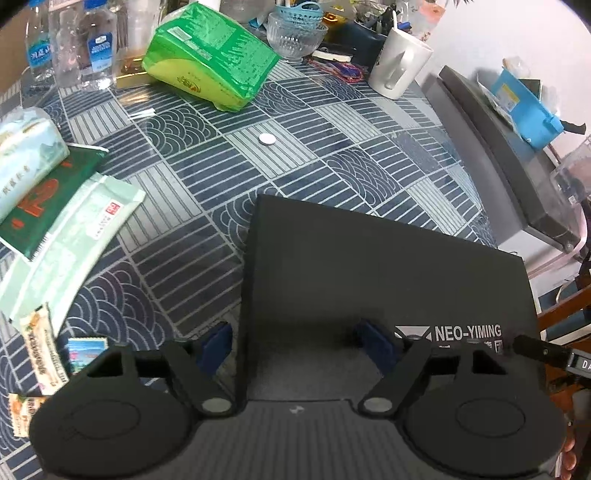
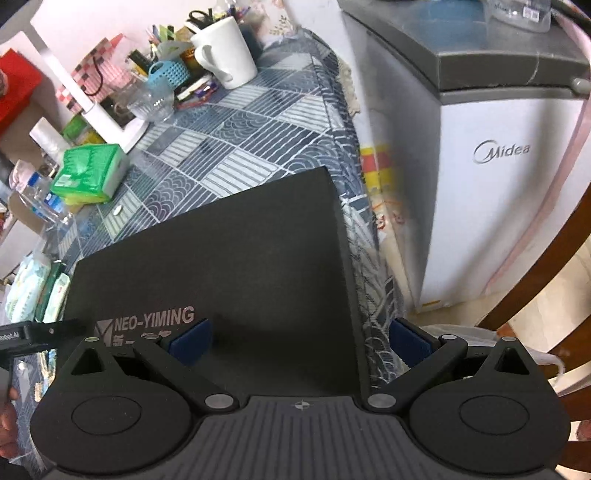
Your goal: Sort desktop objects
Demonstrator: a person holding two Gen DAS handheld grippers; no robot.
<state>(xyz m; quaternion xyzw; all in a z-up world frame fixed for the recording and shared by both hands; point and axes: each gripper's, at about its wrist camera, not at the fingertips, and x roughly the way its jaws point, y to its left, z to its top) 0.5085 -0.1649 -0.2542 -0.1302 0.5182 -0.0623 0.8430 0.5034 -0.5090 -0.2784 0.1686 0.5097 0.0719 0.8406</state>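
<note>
Black box: a flat black box point(image 1: 388, 266) printed NEO-YIMING lies on the table point(image 1: 207, 177) at its near right corner, one side running along the table edge by the white Midea freezer point(image 2: 509, 192).
Left gripper: the left gripper point(image 1: 299, 341) is spread wide and straddles the box's near left corner, one blue pad point(image 1: 216, 345) outside the left wall, the other over the lid; neither pad presses on it, so nothing is held.
Right gripper: the right gripper point(image 2: 299, 338) is likewise spread, one pad above the lid by the lettering, the other past the box's right side over the hanging cloth; no grip.
Loose things left: a green packet point(image 1: 210, 55), a small white disc point(image 1: 266, 139), tissue and tea packets point(image 1: 55, 206) at the left, small sachets point(image 1: 37, 354) near the front.
Back clutter: water bottles point(image 1: 70, 44), glass bowl point(image 1: 295, 35), white mug point(image 1: 399, 62), blue basket point(image 2: 168, 75).
Progress: judged early; items lie scattered, no sorted group is evident.
Remaining: probably seizing the box with both grippers, then gathering the packets.
</note>
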